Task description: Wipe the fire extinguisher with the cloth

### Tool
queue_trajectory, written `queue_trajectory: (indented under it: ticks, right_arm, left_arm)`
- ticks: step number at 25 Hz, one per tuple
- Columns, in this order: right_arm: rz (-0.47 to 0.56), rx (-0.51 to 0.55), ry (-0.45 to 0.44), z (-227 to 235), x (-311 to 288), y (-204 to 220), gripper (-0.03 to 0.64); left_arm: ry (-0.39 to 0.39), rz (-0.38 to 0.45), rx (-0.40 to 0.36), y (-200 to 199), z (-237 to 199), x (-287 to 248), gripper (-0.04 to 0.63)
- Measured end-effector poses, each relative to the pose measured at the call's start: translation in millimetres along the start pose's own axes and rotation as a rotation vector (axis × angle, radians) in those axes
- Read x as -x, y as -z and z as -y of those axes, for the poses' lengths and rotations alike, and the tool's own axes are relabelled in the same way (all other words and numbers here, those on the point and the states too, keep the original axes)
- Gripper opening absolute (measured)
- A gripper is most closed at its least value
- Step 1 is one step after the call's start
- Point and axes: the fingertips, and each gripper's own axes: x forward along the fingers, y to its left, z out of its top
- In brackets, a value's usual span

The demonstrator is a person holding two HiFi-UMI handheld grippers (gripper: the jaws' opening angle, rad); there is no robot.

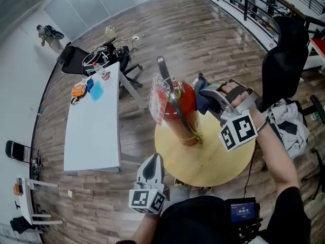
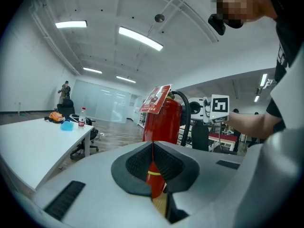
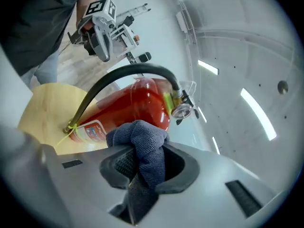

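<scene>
A red fire extinguisher (image 1: 184, 111) with a black hose and a hanging tag stands upright on a round wooden table (image 1: 213, 161). My right gripper (image 1: 205, 96) is shut on a dark blue cloth (image 1: 201, 98) and holds it against the extinguisher's upper right side. In the right gripper view the cloth (image 3: 142, 151) bunches out of the jaws just short of the red body (image 3: 137, 106). My left gripper (image 1: 151, 168) hangs below the table's near edge, jaws closed with nothing in them. The left gripper view shows the extinguisher (image 2: 164, 122) ahead, beyond the jaws.
A long white table (image 1: 94, 123) stands to the left with a bottle and small items at its far end. Office chairs (image 1: 84, 60) sit behind it. A black chair (image 1: 284, 60) with clothing is at the right. A person (image 1: 45, 34) stands far off.
</scene>
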Motion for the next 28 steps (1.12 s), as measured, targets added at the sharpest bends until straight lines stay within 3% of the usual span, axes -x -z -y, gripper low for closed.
queue_trajectory:
  ticks: [2,5,8,11,19,23,28]
  right_arm:
    - [-0.018,0.068,0.073,20,12,-12,0.098]
    - [-0.002,0.044,0.153,40,21,-32,0.098]
    - [-0.044,0.037,0.179,37,22,-33,0.095]
    - [-0.076,-0.059,0.161,20,21,-21,0.092]
    - [-0.109,-0.264,-0.251,-150,-46,30,0.094]
    - [-0.126,-0.375,-0.403,-209,-74,47,0.094]
    - [-0.116,-0.495,-0.654,-281,-95,60,0.094]
  left_arm:
    - [0.003,0.008,0.003,-1,1,0,0.023]
    - [0.006,0.014,0.009,-1,3,-1,0.023]
    - [0.009,0.015,0.018,1,5,-2,0.023]
    - [0.018,0.007,0.022,5,7,-2,0.023]
    - [-0.013,-0.033,0.045,19,-1,4,0.023]
    - [-0.04,-0.053,0.059,27,-10,8,0.023]
    - [-0.063,-0.074,0.072,37,-16,10,0.023]
